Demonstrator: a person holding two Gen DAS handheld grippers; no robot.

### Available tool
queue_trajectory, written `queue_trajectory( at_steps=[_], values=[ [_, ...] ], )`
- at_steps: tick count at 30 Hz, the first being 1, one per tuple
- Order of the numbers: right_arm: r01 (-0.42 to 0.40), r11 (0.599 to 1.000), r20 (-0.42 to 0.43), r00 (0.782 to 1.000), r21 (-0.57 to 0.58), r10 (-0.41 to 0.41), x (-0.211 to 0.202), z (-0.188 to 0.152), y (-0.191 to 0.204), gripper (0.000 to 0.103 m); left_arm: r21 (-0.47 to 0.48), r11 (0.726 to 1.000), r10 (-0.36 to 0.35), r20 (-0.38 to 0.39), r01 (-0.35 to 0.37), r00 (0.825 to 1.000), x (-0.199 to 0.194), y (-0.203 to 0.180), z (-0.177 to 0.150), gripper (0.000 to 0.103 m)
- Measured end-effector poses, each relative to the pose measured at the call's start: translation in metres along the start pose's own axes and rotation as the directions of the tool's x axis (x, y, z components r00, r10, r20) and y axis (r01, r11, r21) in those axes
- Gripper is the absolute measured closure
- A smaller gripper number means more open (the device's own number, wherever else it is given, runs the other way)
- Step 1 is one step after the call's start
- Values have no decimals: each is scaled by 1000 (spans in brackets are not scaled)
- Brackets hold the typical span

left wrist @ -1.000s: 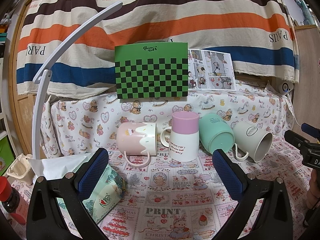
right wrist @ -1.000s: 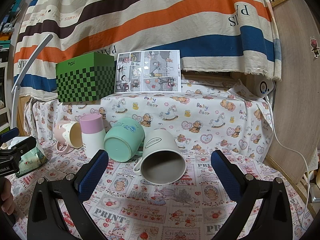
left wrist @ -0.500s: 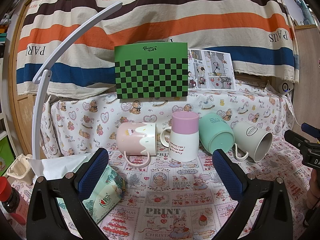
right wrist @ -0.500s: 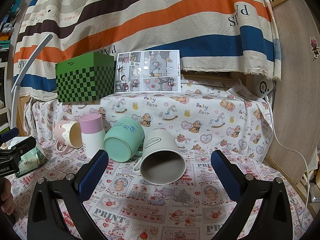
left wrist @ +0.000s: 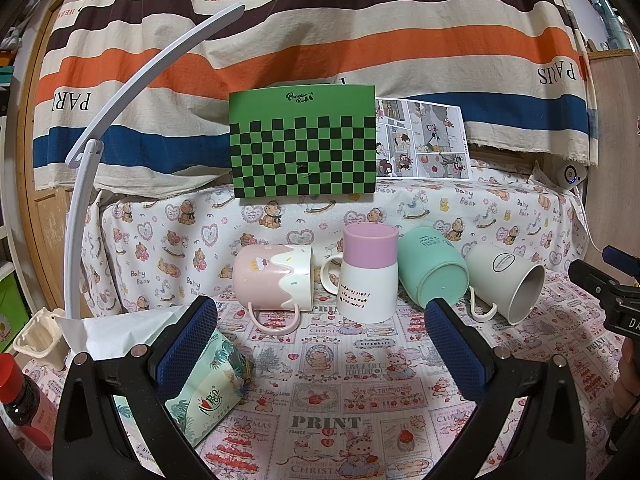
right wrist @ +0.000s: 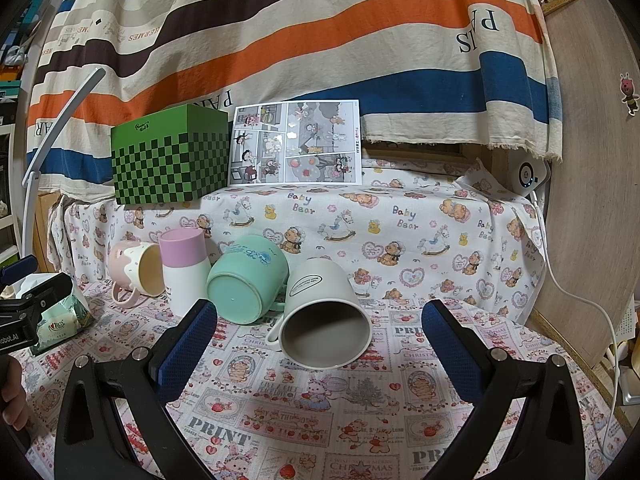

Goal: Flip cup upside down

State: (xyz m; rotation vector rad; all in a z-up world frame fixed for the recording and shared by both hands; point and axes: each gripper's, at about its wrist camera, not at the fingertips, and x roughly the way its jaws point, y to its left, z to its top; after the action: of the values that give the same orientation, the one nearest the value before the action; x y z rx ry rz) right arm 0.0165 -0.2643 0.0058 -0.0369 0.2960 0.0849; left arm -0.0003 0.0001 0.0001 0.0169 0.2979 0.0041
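Observation:
Several mugs sit in a row on the printed cloth. A pink-and-cream mug (left wrist: 274, 280) lies on its side. A white mug with a lilac base (left wrist: 369, 274) stands upside down. A mint mug (left wrist: 434, 272) lies tilted with its base toward me. A grey-white mug (right wrist: 322, 320) lies on its side, mouth toward the right wrist camera; it also shows in the left wrist view (left wrist: 510, 280). My left gripper (left wrist: 320, 348) is open and empty, short of the mugs. My right gripper (right wrist: 320, 350) is open and empty, its fingers either side of the grey-white mug but nearer the camera.
A tissue pack (left wrist: 208, 384) lies by the left finger. A red-capped bottle (left wrist: 20, 396) and a small cream holder (left wrist: 34, 338) stand far left. A white lamp arm (left wrist: 120, 92), a green checkered box (left wrist: 302, 144) and a comic sheet (right wrist: 296, 142) are behind. A wooden panel (right wrist: 592, 200) stands at the right.

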Motion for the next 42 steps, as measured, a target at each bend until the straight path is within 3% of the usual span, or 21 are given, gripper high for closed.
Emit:
queue_trajectory(
  at_steps=[42],
  values=[
    [-2, 1000, -6, 1000, 0, 2, 2, 0, -2, 0, 5, 1000, -5, 0, 5, 1000, -2, 1, 0, 0]
  ],
)
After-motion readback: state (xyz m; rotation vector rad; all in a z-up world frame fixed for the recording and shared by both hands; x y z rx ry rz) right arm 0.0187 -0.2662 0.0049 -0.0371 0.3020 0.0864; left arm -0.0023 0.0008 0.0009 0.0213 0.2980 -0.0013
